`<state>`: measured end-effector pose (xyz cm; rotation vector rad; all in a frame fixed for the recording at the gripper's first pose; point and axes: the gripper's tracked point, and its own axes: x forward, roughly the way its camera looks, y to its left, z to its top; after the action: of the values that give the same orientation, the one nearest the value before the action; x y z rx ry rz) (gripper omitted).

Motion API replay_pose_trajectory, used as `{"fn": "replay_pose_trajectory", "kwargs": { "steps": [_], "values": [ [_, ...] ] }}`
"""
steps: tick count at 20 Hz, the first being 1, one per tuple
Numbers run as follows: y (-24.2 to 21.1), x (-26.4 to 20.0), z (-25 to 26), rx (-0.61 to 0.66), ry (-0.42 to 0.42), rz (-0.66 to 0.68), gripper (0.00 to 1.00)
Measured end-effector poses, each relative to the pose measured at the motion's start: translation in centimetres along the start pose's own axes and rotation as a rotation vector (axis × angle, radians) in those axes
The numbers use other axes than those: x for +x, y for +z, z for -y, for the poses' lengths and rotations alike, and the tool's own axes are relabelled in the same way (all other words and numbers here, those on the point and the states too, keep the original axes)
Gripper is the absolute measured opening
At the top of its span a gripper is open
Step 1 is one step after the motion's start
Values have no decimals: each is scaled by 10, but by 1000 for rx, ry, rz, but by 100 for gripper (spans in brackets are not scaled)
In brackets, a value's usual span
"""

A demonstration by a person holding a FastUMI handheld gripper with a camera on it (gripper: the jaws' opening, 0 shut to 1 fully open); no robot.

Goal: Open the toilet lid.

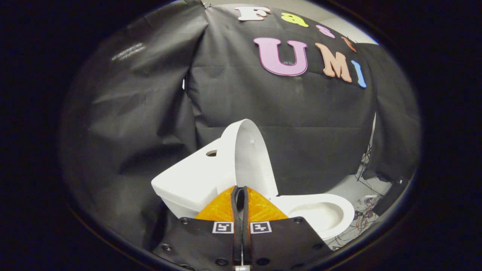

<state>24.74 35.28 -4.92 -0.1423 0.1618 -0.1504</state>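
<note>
A small white toilet stands just beyond my fingers. Its lid (248,158) is raised upright and leans back against the tank (192,180). The open bowl (320,214) lies to the right of the fingers, its seat ring showing. My gripper (241,191) is shut, the two fingers pressed together with nothing between them, and their tips sit right in front of the lower edge of the raised lid. I cannot tell whether the tips touch the lid.
Black cloth walls close in behind and to the left of the toilet. To the right of the bowl, a pale floor (354,190) carries a tangle of loose wires (363,218) near the cloth's lower edge.
</note>
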Motion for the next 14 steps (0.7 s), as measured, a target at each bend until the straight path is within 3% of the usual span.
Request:
{"fn": "replay_pose_trajectory", "kwargs": {
  "steps": [5,9,14],
  "values": [
    [-2,-6,6,25,23,34,10],
    [-5,-13,-3,44,129,10,17],
    [-2,-28,2,4,179,27,26]
  ]
}}
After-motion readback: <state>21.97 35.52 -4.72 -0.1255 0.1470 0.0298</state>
